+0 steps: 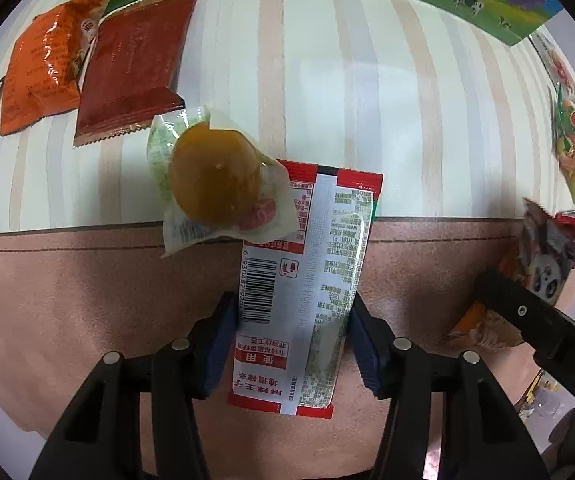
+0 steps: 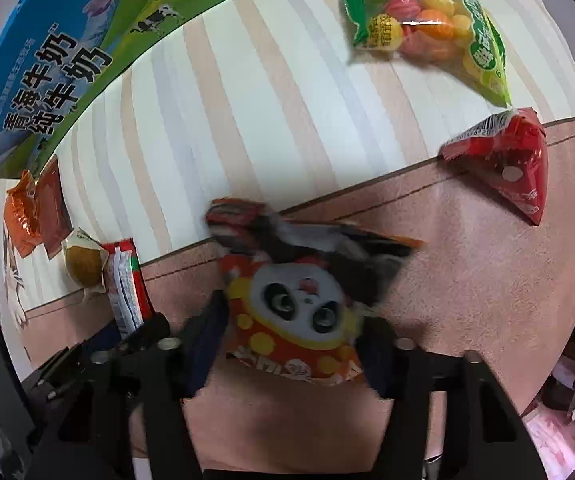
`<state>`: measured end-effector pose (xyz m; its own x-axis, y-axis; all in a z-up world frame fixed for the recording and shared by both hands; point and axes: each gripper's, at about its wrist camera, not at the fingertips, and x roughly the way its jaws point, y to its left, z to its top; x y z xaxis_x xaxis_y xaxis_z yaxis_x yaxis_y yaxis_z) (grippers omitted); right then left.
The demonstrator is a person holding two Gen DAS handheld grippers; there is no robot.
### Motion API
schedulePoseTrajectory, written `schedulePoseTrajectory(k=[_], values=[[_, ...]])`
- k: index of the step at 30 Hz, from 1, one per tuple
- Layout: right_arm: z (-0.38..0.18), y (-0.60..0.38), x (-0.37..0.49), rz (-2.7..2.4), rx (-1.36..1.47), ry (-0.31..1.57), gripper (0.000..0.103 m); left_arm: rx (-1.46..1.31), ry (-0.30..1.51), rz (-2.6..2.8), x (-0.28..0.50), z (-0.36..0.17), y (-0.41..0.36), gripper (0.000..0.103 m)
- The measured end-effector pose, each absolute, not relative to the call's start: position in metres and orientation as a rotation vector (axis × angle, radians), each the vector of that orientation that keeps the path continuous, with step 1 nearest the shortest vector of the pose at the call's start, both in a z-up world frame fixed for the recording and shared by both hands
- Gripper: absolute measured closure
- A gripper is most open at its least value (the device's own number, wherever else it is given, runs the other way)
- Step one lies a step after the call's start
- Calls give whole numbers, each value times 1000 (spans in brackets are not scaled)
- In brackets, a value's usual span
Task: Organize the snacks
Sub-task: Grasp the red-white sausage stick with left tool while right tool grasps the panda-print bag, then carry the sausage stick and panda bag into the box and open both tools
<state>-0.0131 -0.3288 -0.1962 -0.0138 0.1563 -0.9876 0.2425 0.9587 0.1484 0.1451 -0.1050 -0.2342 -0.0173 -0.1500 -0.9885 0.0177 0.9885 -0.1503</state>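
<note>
Left gripper (image 1: 293, 332) clamped across the long red-and-white foil snack packet (image 1: 307, 280), long axis running straight ahead between the pads, far end tucked under the clear-wrapped round brown bun (image 1: 215, 180). Right gripper (image 2: 293, 344) pinching the orange panda-print snack bag (image 2: 299, 312), over the pink tablecloth border (image 2: 467, 260).

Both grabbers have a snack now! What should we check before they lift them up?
1. Left gripper squeezes the red and white packet on both sides: ok.
2. Right gripper squeezes the panda bag: ok, though blurry.
3. Red and white packet free of other snacks: not ok, the round bun overlaps its far end.
4. Grippers apart from each other: ok.
5. Where the snacks should go: cannot tell.
</note>
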Motion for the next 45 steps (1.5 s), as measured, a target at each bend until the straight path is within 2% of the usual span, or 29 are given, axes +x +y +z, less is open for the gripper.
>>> schedulePoseTrajectory(k=[8, 25, 30, 35, 45], values=[[-177, -321, -26, -12, 313, 1557, 58, -102, 1539, -146, 143, -198, -88, 59], [-101, -339, -10, 151, 358, 1447, 59, -156, 1358, -246, 149, -78, -83, 61], [-75, -333, 7, 190, 355, 1404, 60, -188, 1307, -269, 174, -49, -64, 61], [-51, -334, 32, 234, 375, 1378, 60, -221, 1270, -291, 213, -43, -67, 61], [-1, -314, 145, 253, 297, 1283, 60, -190, 1224, -266, 333, -1, -42, 61]])
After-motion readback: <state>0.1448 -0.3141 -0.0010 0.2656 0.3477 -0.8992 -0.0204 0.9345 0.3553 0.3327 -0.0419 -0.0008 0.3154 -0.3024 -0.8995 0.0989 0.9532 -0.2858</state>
